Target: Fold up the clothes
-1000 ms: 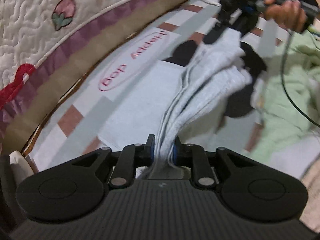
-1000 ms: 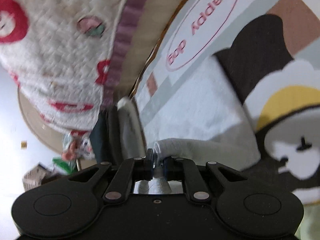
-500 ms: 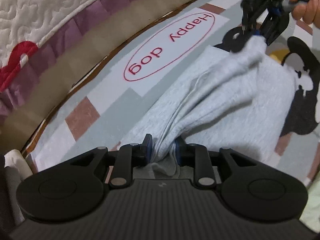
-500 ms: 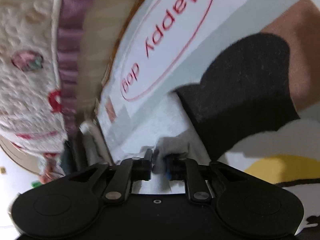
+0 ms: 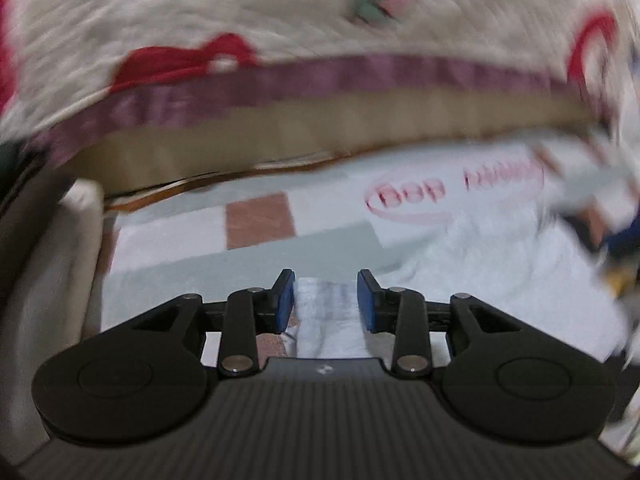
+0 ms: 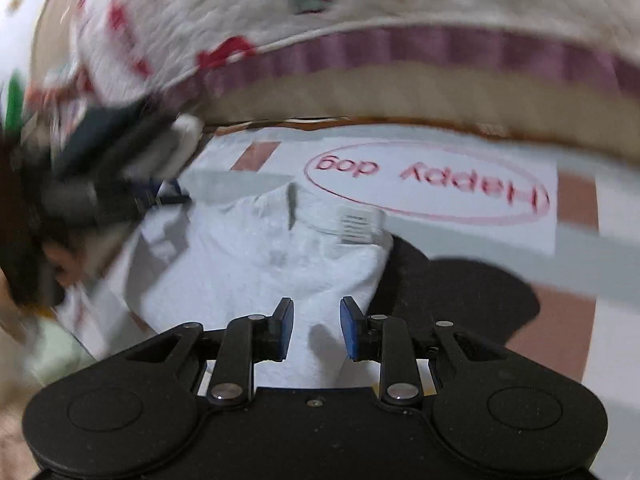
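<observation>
A light grey garment (image 6: 272,264) lies folded flat on the patterned mat, its white label (image 6: 358,224) near the "Happy dog" oval. My right gripper (image 6: 316,330) stands open just above the garment's near edge, with cloth showing between the blue pads but not pinched. In the left wrist view the same grey garment (image 5: 500,264) spreads to the right. My left gripper (image 5: 326,302) is open over one of its edges, a strip of grey cloth lying loose between the fingers. The left gripper (image 6: 120,196) also appears blurred at the far left of the right wrist view, with a hand behind it.
A play mat (image 6: 572,248) with a red "Happy dog" oval (image 6: 432,184), brown squares and a black cartoon shape (image 6: 460,292) lies under the garment. A quilted white bedspread (image 5: 280,12) with a purple border hangs behind. Pale green cloth (image 6: 56,352) lies at the left.
Both grippers have opened and let go of the grey garment, which now lies flat on the mat. Both have swung to face the bedspread; the views are motion-blurred.
</observation>
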Action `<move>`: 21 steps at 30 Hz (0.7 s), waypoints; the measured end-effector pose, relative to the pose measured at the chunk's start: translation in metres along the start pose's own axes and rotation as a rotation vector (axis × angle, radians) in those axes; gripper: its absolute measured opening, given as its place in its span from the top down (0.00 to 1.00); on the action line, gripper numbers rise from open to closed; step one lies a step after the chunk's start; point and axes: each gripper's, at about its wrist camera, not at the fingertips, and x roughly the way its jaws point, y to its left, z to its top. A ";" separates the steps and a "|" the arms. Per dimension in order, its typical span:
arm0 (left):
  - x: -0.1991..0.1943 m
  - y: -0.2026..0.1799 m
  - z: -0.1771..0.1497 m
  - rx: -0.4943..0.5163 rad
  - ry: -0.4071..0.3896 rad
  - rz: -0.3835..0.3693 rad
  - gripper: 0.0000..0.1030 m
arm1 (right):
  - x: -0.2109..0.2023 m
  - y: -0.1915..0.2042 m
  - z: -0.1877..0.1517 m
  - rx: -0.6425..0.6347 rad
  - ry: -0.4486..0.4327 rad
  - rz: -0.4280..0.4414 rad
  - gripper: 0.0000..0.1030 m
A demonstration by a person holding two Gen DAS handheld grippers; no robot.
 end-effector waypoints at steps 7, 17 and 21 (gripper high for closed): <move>-0.003 -0.025 -0.032 -0.101 0.014 -0.141 0.83 | 0.045 0.040 0.009 -0.219 -0.023 -0.095 0.70; 0.040 -0.009 -0.042 -0.166 -0.006 0.088 0.91 | 0.080 0.025 0.020 -0.138 -0.072 -0.210 0.79; 0.031 0.000 -0.046 -0.207 -0.019 0.146 0.92 | 0.061 0.025 0.017 -0.061 -0.101 -0.272 0.70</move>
